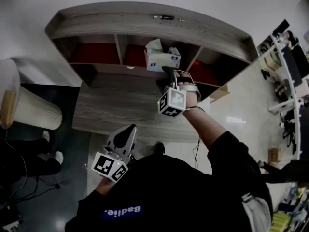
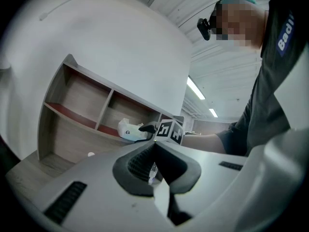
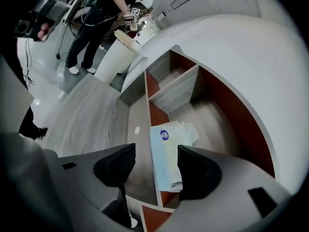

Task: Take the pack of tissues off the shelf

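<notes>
The pack of tissues (image 1: 161, 57), white and pale blue with a round blue label, lies in the middle compartment of the wooden shelf (image 1: 145, 21). My right gripper (image 1: 167, 72) reaches up to its front. In the right gripper view the pack (image 3: 166, 151) lies along the shelf board. Its near end sits between the jaws of my open right gripper (image 3: 157, 168), close to the right pad (image 3: 198, 170). My left gripper (image 1: 128, 133) hangs low by the desk's front edge, shut and empty. From the left gripper view the pack (image 2: 129, 129) and the right gripper's marker cube (image 2: 169, 130) show far off.
A grey wooden desk top (image 1: 120, 105) lies below the shelf. The shelf compartments have red-brown backs (image 3: 227, 115) and upright dividers (image 3: 176, 88). A tall white cylinder (image 1: 29, 110) stands at the left. People stand on the floor beyond (image 3: 91, 18).
</notes>
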Tool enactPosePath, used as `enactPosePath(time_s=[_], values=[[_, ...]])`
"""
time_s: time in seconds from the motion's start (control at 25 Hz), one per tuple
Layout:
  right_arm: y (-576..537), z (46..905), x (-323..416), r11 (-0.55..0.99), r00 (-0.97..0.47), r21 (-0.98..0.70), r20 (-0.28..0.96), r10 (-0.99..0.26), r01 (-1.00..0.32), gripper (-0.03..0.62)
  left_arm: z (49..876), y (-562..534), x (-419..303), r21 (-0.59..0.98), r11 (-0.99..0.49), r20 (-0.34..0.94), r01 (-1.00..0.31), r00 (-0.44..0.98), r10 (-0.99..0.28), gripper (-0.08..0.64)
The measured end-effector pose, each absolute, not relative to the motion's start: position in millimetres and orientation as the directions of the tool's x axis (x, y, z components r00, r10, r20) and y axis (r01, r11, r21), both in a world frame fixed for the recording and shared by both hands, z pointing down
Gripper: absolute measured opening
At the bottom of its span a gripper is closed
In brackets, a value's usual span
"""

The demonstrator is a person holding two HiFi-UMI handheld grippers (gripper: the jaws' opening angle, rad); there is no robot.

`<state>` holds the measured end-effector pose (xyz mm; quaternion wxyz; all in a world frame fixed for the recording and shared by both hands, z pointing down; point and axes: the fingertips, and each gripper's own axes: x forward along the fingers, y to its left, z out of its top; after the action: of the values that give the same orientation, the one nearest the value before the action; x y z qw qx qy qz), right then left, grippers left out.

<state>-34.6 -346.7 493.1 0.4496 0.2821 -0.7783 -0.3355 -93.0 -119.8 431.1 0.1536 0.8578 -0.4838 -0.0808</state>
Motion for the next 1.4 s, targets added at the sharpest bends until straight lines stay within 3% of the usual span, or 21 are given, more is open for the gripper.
enactPosePath(time_s=[0.4,1.08,1.4], values=[[-381,510,-39,0.532,-0.319,0.847,0.502,-0.804,-0.01,0.288,433,-115,-100,0.346,-0.469,0.019,-0.813,0.505,-0.863,-0.003],[-404,550,-28,0.534,-0.222,0.845,0.528,-0.82,0.038,0.285,437,-106,-99,0.346,-0.465,0.043,-0.815,0.509,-0.86,-0.003],[-396,536,-25,0.486,-0.259,0.873,0.477,-0.84,0.031,0.122,436,-102,-96,0.345,-0.475,0.038,-0.809,0.518,-0.855,-0.003]])
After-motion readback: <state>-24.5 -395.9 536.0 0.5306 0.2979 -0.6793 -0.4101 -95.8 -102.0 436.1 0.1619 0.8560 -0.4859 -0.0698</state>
